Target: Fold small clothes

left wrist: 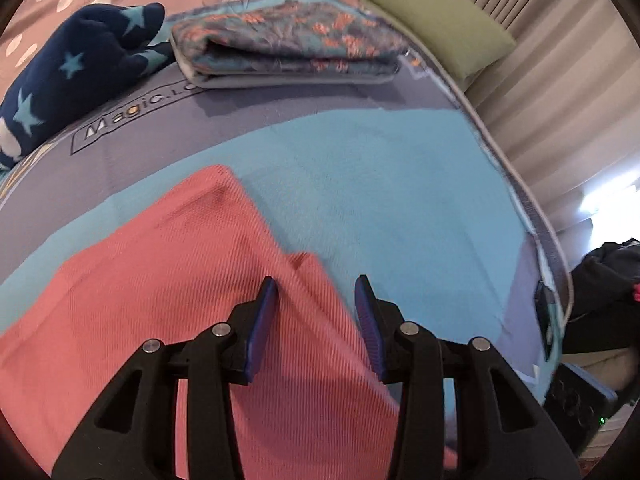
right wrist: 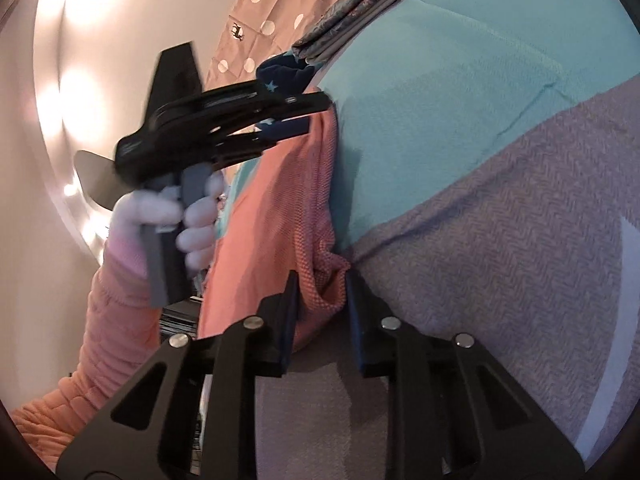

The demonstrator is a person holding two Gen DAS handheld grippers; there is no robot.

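Both grippers I hold over the coral-pink ribbed knit cloth (left wrist: 168, 288): left gripper (left wrist: 316, 284) jaws apart and empty, right gripper (right wrist: 322, 280) jaws apparently pinching a bunched fold.

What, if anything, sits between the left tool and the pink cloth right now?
Nothing visible. The left tool hangs directly over the pink cloth with open jaws, bare fabric beneath. The folded floral cloth and starred navy item lie further back on the blanket, out of the way.
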